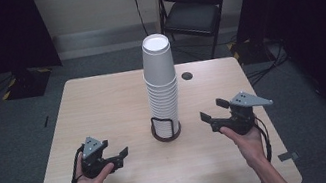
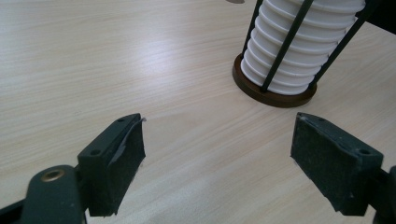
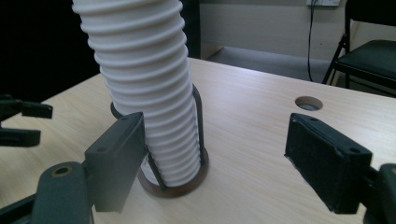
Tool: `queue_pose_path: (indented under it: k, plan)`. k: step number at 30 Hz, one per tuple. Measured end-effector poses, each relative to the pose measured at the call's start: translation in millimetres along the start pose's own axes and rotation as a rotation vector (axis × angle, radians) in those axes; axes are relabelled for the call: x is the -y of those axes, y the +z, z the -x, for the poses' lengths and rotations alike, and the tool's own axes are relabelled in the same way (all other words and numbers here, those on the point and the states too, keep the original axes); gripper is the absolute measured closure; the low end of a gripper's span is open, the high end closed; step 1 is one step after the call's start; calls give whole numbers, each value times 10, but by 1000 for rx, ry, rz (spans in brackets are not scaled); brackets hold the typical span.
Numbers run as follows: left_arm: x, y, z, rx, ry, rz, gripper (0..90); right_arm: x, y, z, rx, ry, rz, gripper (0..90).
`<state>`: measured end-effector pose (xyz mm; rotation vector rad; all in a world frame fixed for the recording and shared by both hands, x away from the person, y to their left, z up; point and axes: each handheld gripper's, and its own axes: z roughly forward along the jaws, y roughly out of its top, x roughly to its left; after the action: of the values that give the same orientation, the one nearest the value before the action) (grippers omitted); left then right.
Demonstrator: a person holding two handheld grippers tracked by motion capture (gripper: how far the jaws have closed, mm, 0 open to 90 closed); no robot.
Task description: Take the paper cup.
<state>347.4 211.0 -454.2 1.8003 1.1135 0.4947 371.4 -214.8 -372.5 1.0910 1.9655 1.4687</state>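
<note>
A tall stack of white paper cups (image 1: 161,79) is standing in a round holder (image 1: 166,130) with a brown base and thin black bars, near the middle of the wooden surface (image 1: 103,107). The stack is rising far above the bars, so only its lowest cups are being guided by them.

The left claw (image 1: 121,158) is resting low at the person's left, well apart from the holder, and its jaws are standing wide with nothing between them. The right claw (image 1: 211,112) is hovering on the other side, a little higher and near the stack, also wide and holding nothing. In the right gripper view the stack (image 3: 147,88) is sitting just behind the left pad (image 3: 119,158), not between the pads.

I am judging that the main risk is coming from the height of the stack. If a claw is pushing it sideways high up, the whole column is likely tipping over, and the light holder may be sliding or lifting with it. If the jaws are closing too hard on a cup, the thin paper wall may be crushing. Nested cups are often sticking together, so pulling one cup may be bringing several, unless the other claw is steadying the rest. A black bar (image 2: 286,44) may also be catching a jaw coming in low.
</note>
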Motion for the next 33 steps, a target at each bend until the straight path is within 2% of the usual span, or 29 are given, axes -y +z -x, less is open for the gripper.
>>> queue_pose_path:
  k: [3, 9, 13, 23, 33]
  plan:
    - [-7, 12, 3, 3, 8, -1, 173, -88, 41, -26, -19, 5, -8, 181]
    - [-8, 57, 22, 6, 12, -13, 174, -195, 99, -73, -47, -4, 11, 182]
    - [-9, 41, 42, 7, 38, -15, 174, -312, 117, -116, -56, -17, 39, 182]
    - [-15, 47, 31, 10, 32, -8, 174, -596, 130, -174, -84, -31, 95, 159]
    - [-9, 31, 61, 10, 53, -12, 174, -900, 135, -205, -112, -40, 143, 144]
